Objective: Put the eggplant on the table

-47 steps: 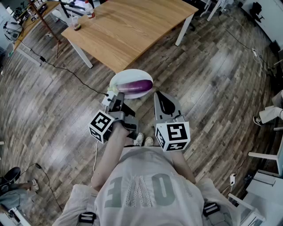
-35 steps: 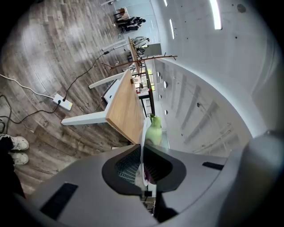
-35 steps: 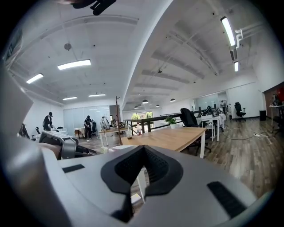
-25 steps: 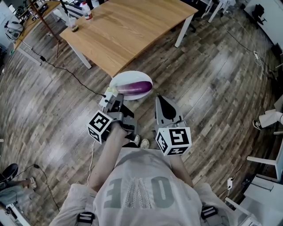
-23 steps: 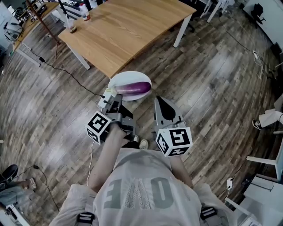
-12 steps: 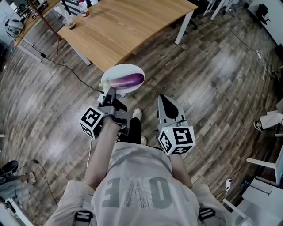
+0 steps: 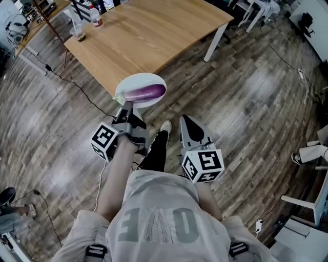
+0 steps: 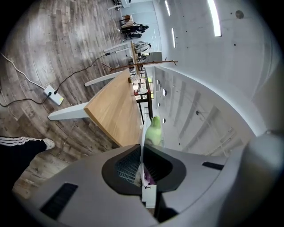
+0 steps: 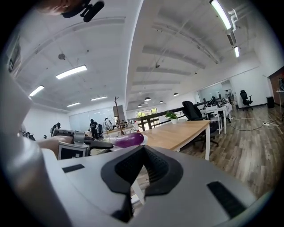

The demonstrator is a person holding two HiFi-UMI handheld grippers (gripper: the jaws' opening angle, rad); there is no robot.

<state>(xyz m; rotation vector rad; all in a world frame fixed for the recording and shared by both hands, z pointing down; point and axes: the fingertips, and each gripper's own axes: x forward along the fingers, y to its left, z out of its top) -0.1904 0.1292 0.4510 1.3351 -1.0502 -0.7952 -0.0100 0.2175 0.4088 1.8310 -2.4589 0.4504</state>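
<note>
room: plank floor [image 7: 246, 102], wooden table [image 7: 148, 36] ahead.
plate [image 7: 138, 78]: white, rim was clamped in my left gripper [image 7: 125, 106] — edge-on in its own view.
eggplant [image 7: 144, 92]: lay on plate, near the table's corner.
right gripper [image 7: 184, 119]: jaws together, empty.

Grey tee [image 7: 164, 210], blk trousers [image 7: 156, 151]; left gripper [image 7: 126, 105] grey, marker cube [image 7: 105, 142].

Counted one eggplant [image 7: 145, 92], one white plate [image 7: 136, 79], one wooden table [image 7: 148, 30], one cup [image 7: 78, 34], one bottle [image 7: 94, 15], and two grippers: a left gripper [image 7: 125, 107] and a right gripper [image 7: 183, 119].
</note>
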